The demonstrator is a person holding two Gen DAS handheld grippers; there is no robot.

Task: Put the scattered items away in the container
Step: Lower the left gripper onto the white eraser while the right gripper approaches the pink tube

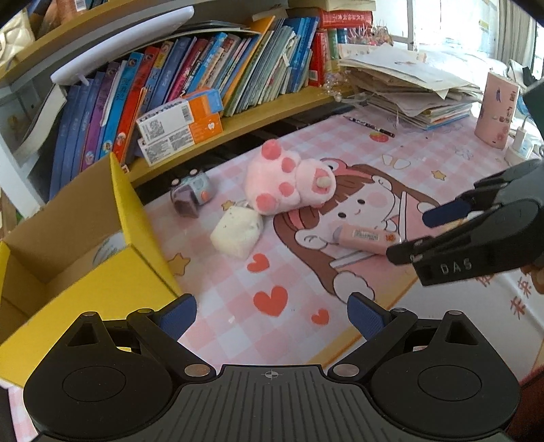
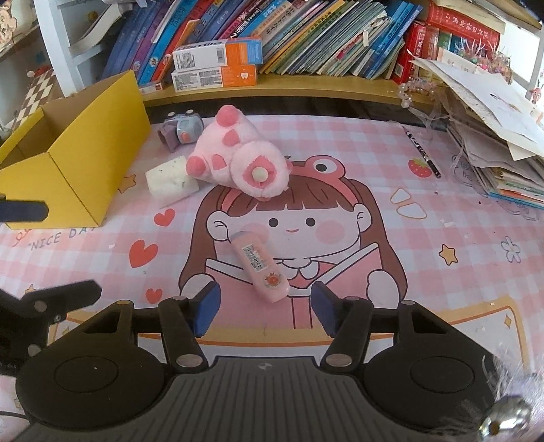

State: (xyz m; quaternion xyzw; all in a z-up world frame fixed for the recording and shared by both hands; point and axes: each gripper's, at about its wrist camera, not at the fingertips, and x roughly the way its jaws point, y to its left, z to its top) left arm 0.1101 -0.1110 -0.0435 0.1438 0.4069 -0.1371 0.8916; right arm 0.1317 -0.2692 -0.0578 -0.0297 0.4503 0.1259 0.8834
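Note:
A yellow cardboard box [image 1: 102,292] [image 2: 78,159] stands open at the left of the pink desk mat. On the mat lie a pink plush toy [image 1: 289,180] [image 2: 238,153], a white speckled block [image 1: 238,231] [image 2: 170,182], a grey cube toy [image 1: 192,195] [image 2: 180,131] and a pink tube [image 1: 367,238] [image 2: 260,268]. My left gripper [image 1: 272,316] is open and empty, beside the box. My right gripper [image 2: 265,306] [image 1: 408,234] is open, its jaws either side of the tube's near end, not closed on it.
A bookshelf [image 2: 306,30] full of books runs along the back, with orange-white cartons [image 1: 183,125] [image 2: 217,64] on its ledge. A paper stack [image 1: 408,81] [image 2: 493,129] sits at the right. A pencil [image 2: 421,149] lies on the mat. A pink cup [image 1: 496,108] stands far right.

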